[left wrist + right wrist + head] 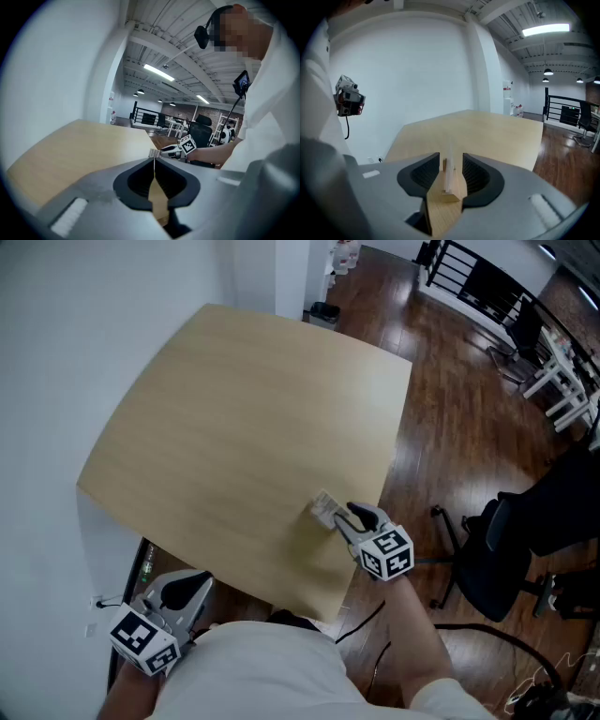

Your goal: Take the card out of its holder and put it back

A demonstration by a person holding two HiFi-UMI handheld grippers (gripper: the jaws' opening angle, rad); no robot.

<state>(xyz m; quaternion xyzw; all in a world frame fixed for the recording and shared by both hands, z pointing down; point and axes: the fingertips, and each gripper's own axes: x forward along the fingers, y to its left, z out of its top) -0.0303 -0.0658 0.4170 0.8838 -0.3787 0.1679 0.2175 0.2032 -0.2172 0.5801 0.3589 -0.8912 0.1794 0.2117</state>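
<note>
Right gripper (343, 518) was down on the table (234, 399) with its jaws standing apart, and the card holder (324, 510) sat right between them. Nothing looked pinched yet, with a gap showing on both sides. From the gripper's marker cube the holder lay at ten o'clock, dead ahead of the tips. Seen along the jaws, the card (449, 171) stood upright and edge-on, its long axis running away toward twelve and its flat faces turned to the jaws at nine and three. A straight close would likely catch it. Left gripper (192, 589) hung off the table at seven o'clock, jaws together on nothing, well apart from the holder, so the right hand was clearly the nearer. The holder sat near the table's five o'clock corner. Edges lay close at three and six, with wide bare wood open from nine round to twelve.
</note>
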